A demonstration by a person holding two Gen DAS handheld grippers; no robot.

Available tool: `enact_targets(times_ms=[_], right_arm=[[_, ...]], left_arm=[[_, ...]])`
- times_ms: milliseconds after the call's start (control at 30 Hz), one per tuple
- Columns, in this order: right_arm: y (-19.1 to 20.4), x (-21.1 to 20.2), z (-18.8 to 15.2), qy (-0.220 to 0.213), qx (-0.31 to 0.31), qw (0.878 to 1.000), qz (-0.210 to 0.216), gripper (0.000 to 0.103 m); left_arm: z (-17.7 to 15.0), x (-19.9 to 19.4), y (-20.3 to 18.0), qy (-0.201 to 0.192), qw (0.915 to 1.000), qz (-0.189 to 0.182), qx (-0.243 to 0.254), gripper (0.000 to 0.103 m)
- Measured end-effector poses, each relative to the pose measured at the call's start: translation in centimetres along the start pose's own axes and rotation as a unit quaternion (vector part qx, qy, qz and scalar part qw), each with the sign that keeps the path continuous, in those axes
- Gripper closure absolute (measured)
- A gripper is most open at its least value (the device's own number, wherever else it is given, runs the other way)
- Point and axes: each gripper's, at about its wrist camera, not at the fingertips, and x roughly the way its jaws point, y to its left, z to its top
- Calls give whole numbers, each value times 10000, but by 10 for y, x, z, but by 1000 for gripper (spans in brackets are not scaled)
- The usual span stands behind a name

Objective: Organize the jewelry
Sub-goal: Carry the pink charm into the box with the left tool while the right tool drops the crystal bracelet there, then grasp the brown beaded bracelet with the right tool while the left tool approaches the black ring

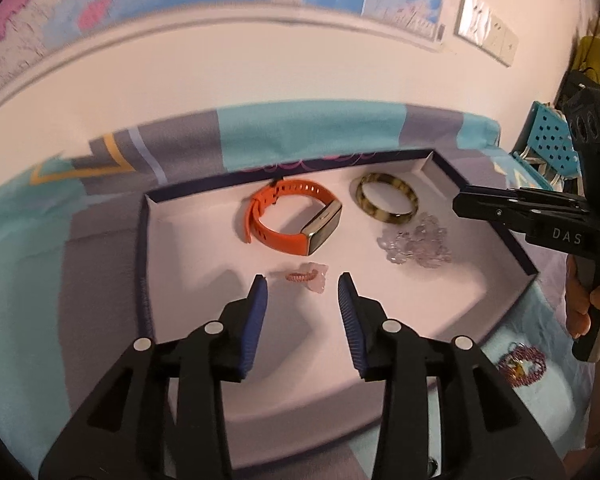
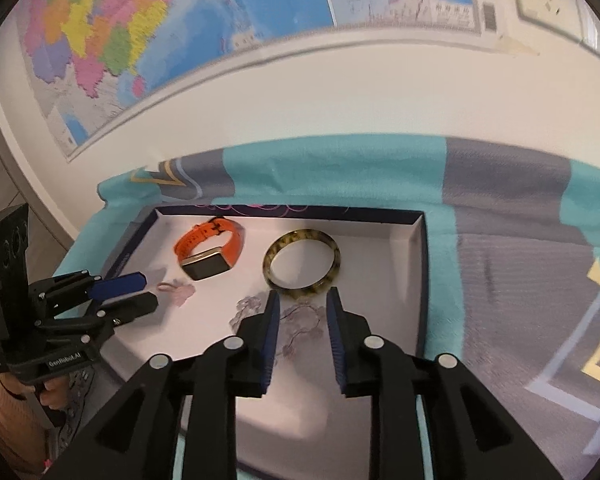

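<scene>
Hovering over the tray [image 1: 148,240], we hold both tools parted: left tool [image 1: 302,286] by the charm [image 1: 306,277], right tool [image 2: 302,304] above the beads [image 2: 300,322].

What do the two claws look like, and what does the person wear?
Both are black plastic. The left claw has ribbed blue pads on its fingers and round silver pivot pins; its side reads "GenRobot.AI". The right claw has the same blue pads and pins; its side shows "DAS". A ribbed peach sleeve covers the left wrist.

Warm dim light, blurred fisheye edges
</scene>
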Motion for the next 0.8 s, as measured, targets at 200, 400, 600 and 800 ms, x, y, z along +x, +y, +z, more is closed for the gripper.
enact_targets(times_ms=[200,400,600,800], right_arm=[[15,-40,-22,-169,-370,9991,115,76],[17,-64,-61,90,-606,9980,174,75],[14,-63,-105,611,-659,9959,40,76],[16,-60,-122,791,-740,9941,-79,75]], left_arm=[[-17,-44,-3,-392,9992,58,97,61],[-47,-71,-3,-460,9989,-66,101,58],[-70,-78,-4,-369,9993,-100,13,57],[-83,-79,-5,-296,9994,-176,-79,56]])
